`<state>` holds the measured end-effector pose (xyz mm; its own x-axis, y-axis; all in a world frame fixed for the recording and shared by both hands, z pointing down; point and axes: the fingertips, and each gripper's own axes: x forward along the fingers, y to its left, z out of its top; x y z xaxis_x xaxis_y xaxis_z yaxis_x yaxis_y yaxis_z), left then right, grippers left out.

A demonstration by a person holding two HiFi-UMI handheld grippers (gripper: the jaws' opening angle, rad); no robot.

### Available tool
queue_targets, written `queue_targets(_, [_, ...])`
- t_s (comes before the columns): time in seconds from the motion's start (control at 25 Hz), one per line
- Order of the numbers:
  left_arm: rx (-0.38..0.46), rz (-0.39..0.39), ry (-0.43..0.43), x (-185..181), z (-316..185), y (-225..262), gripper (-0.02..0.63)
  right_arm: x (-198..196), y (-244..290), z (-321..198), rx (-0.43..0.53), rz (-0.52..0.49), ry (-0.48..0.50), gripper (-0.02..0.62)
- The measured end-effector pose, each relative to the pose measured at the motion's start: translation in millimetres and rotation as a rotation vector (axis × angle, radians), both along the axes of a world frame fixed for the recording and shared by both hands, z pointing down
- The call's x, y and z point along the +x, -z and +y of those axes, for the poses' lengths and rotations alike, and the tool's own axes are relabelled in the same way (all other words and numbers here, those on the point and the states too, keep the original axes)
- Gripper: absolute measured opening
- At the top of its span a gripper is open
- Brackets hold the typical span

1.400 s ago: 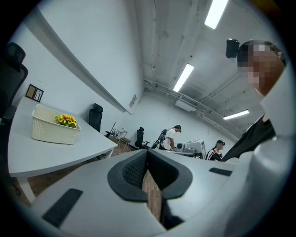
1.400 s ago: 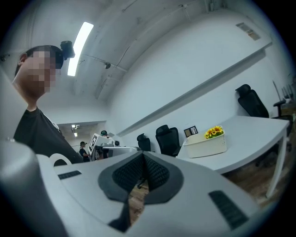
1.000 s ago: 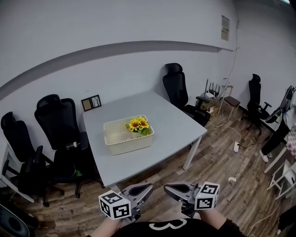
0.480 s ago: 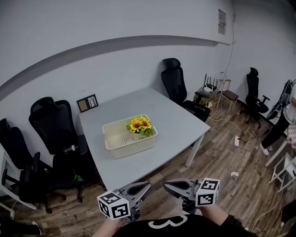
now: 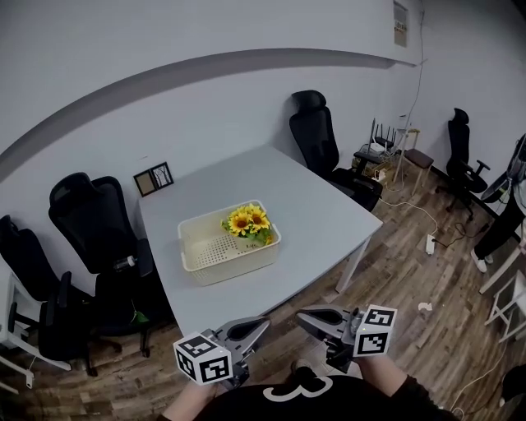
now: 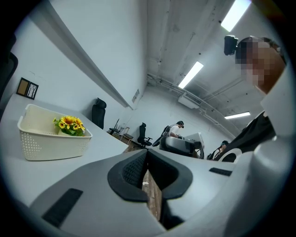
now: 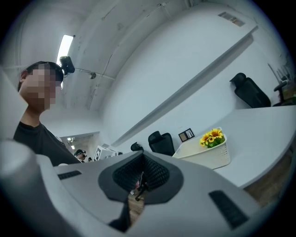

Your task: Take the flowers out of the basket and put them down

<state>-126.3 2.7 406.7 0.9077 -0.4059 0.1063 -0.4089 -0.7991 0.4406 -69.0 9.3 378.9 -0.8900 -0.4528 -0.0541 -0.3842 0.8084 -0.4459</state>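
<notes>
The flowers (image 5: 246, 220), a small bunch of yellow sunflower-like heads with green leaves, sat in the far right corner of the cream perforated basket (image 5: 215, 269). The basket stood near the middle of the grey surface (image 5: 316, 210). In both gripper views the blooms rose just above its rim.

The left hand-held gripper (image 5: 261, 326) and the right hand-held gripper (image 5: 302, 316) were held low, close to the person's body. Both were off the near edge of the surface and well apart from the basket, their tips turned toward each other with a gap between. Each had its jaws drawn together and empty; the ribbed pads (image 6: 132, 169) met in the left gripper view, and likewise in the right one.

Each marker cube (image 5: 203, 360) carried only black-and-white squares, no letters. A wall plate (image 5: 400, 23) high on the right bore print too small to read. A framed picture (image 5: 154, 178) leaned against the wall at the surface's far left corner. White print on the person's dark top (image 5: 297, 385) was cut off by the frame edge; it may have been a figure. A black office chair (image 5: 316, 140) stood at the far side.
</notes>
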Motion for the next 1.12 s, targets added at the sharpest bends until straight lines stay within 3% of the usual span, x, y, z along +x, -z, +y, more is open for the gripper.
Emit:
queue_targets(0.44, [-0.040,-0.025,0.094,46,-108,-7,0.012,34,-10,-105,-0.024,0.033,0.129,0.008])
queue_targets(0.68, [-0.021,-0.048,0.146,71,-148,0,0.012,54,-6,-147,-0.010,0.032,0.210,0.008])
queue_targets(1.12, [0.016,-0.095,0.262,68,-182,10,0.012,59,-1,-182,0.010,-0.001,0.284,0.008])
